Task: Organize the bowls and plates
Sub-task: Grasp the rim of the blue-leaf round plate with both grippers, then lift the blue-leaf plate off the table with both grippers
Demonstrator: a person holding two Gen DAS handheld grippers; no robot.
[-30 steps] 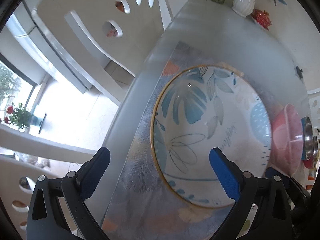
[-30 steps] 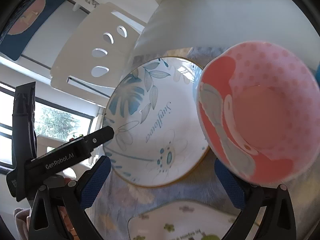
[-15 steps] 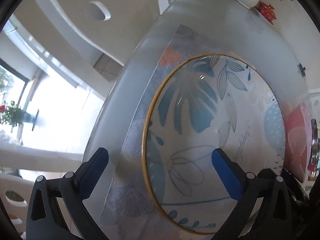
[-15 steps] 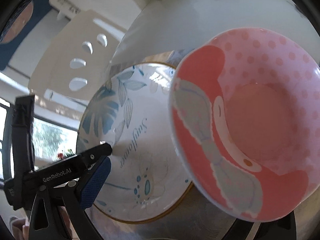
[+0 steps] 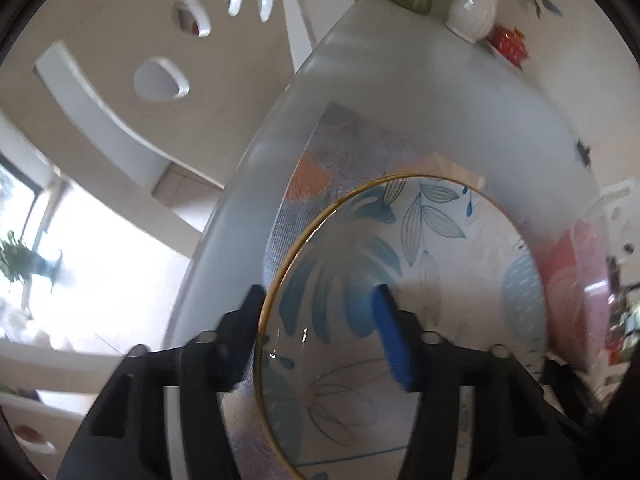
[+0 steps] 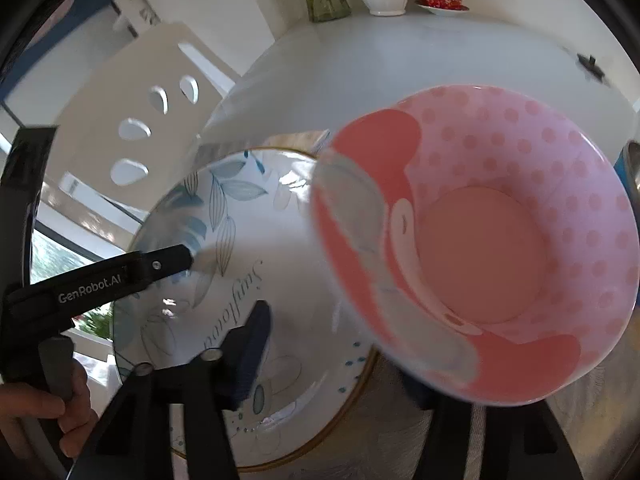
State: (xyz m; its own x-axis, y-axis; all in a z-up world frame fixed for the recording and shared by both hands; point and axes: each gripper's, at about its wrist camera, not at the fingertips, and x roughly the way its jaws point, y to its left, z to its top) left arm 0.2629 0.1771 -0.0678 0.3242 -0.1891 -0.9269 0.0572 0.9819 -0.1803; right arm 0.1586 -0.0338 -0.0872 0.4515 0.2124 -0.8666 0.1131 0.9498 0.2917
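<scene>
Both claws have narrowed sharply since a second ago, when they stood wide apart, and their jaws are closing now. On the left claw (image 5: 318, 334), one finger sits outside the gold rim of the leaf-patterned plate (image 5: 420, 264) and the blue pad lies over its inside face, so the rim is between them; whether the pads press yet I cannot tell. On the right claw (image 6: 340, 364), one finger is over the plate (image 6: 248, 264) beside the pink bowl (image 6: 484, 248); the other is hidden under the bowl, its near rim between them. Plate and bowl sit on a placemat (image 5: 344, 148) on the white table (image 6: 400, 52).
</scene>
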